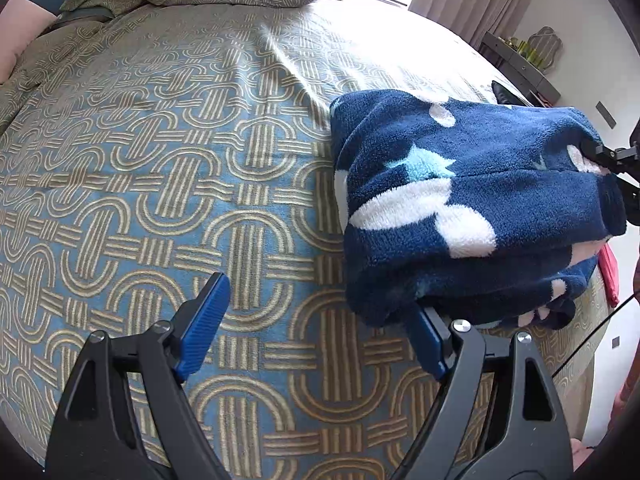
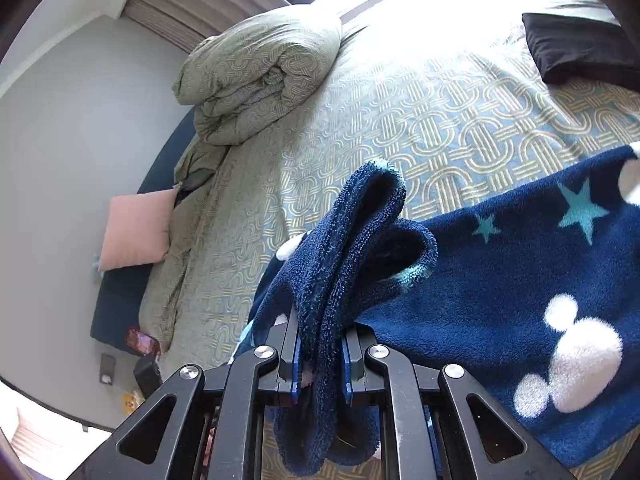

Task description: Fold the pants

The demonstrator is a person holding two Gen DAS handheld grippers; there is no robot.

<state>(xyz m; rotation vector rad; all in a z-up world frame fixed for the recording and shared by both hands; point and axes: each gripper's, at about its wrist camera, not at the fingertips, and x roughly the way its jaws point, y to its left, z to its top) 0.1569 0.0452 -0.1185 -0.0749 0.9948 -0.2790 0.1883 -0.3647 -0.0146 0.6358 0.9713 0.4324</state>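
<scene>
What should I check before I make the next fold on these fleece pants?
1. Right tongs shut on the pants: ok, a thick bunch of fleece is pinched between them.
2. Left tongs holding fabric: not ok, open, one finger tucked under the pants' edge.
3. Pants folded flat: not ok, bunched and partly lifted.
4. Bedspread beside the pants free for laying down: ok.
5. Rolled duvet out of the way: ok, at the far end.

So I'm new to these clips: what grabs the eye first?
The navy fleece pants, with white mouse heads and stars, lie on the patterned bedspread. The right gripper pinches a bunched edge of them; the left gripper gapes open beside the folded bundle.
</scene>
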